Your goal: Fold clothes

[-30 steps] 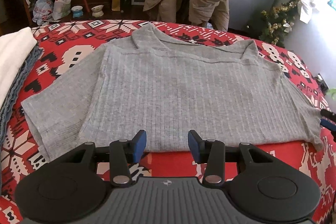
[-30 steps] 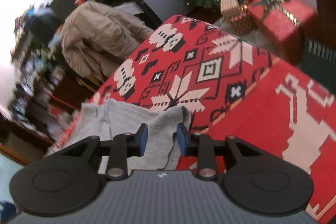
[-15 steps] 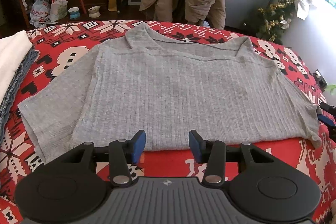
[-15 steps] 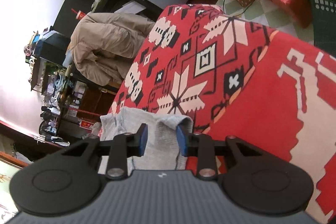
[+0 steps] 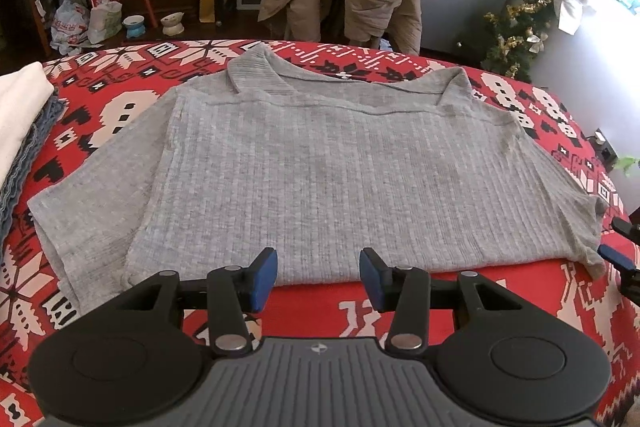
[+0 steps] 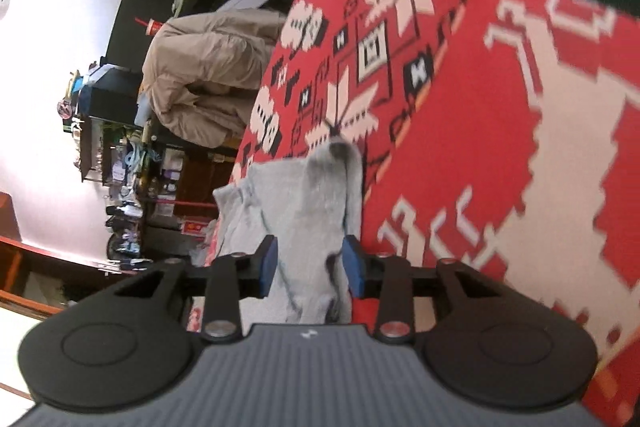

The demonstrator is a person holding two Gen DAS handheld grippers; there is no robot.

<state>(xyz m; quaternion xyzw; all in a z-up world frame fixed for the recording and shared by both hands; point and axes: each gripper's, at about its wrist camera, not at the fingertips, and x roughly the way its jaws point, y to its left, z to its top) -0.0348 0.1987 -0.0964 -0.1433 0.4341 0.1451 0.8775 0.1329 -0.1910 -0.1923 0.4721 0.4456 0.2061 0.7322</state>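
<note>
Grey shirt [image 5: 320, 167] flat on red patterned cover [image 5: 400, 299], hem just ahead of left tool [image 5: 318, 277], half-open, empty. Right tool [image 6: 308, 263] opening, sleeve between pads, unpinched. Risk: sleeve slips, bunches, crooked fold.

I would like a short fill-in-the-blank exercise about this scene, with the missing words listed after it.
1. The shirt lying flat is ____ in colour.
2. It lies on a patterned ____ cloth.
3. A beige ____ hangs over the chair behind the table.
4. The folded stack has a ____ piece on top.

Missing words: grey; red; coat; white
</note>
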